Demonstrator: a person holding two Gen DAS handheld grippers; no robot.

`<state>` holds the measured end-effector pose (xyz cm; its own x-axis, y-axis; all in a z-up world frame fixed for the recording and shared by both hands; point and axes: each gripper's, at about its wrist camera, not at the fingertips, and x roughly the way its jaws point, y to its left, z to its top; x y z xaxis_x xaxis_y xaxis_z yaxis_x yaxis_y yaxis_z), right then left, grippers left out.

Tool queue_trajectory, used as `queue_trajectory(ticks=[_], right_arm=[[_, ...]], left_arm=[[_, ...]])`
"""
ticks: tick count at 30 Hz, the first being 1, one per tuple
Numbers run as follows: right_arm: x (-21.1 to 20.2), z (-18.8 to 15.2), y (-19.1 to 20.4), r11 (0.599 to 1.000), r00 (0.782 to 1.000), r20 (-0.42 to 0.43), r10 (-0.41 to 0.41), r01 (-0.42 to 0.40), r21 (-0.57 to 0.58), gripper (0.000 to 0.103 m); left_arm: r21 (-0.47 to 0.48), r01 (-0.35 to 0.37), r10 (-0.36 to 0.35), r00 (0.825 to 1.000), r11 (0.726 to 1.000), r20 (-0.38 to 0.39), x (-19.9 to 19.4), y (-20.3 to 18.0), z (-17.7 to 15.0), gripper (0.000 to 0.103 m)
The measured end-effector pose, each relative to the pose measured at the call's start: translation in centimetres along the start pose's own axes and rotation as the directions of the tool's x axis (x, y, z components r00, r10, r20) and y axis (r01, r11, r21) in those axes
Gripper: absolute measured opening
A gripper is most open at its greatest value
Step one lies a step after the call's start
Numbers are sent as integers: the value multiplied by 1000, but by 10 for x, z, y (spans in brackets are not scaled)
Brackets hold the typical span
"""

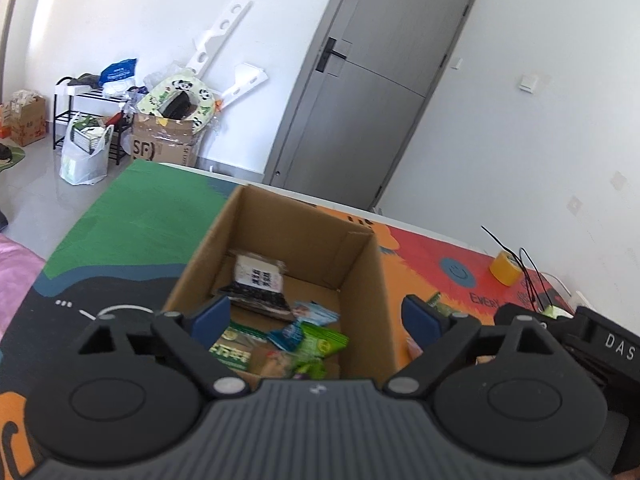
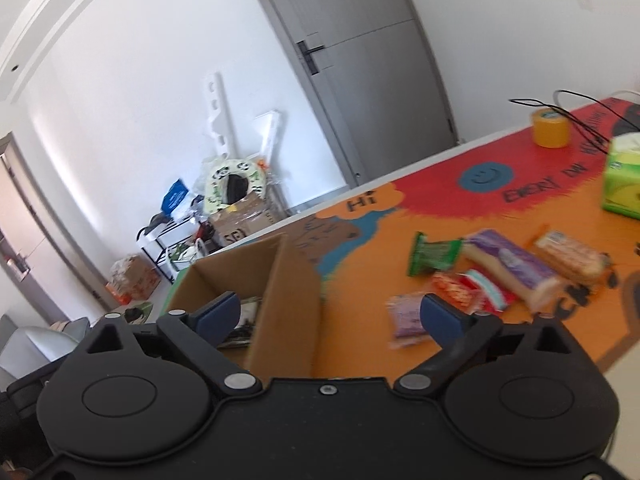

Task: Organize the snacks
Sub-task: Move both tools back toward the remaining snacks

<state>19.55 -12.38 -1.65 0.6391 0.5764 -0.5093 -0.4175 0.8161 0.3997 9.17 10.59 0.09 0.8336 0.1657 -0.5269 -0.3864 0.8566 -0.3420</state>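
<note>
Both grippers' fingers spread wide (nothing held).

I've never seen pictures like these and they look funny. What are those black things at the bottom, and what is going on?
Those black things are grabbers, like big tweezers, and a person holds one in each hand. A small camera sits on each grabber, so each picture looks out along its two blue-tipped fingers. One picture is from the left gripper, the other from the right gripper. Both are open and hold nothing. In front stands a cardboard box on a colourful table. Some snack packets already lie in the box. More snacks wait on the table beside it. Farther back are a yellow tape roll and a green tissue box. The job is tidying the snacks.
</note>
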Motion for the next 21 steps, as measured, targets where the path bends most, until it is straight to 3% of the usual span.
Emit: queue_trajectory(ticks=[21], right_arm=[[-67, 6, -72, 992, 993, 48, -106, 103, 68, 103]], left_arm=[[83, 148, -144, 988, 985, -53, 1, -77, -20, 95]])
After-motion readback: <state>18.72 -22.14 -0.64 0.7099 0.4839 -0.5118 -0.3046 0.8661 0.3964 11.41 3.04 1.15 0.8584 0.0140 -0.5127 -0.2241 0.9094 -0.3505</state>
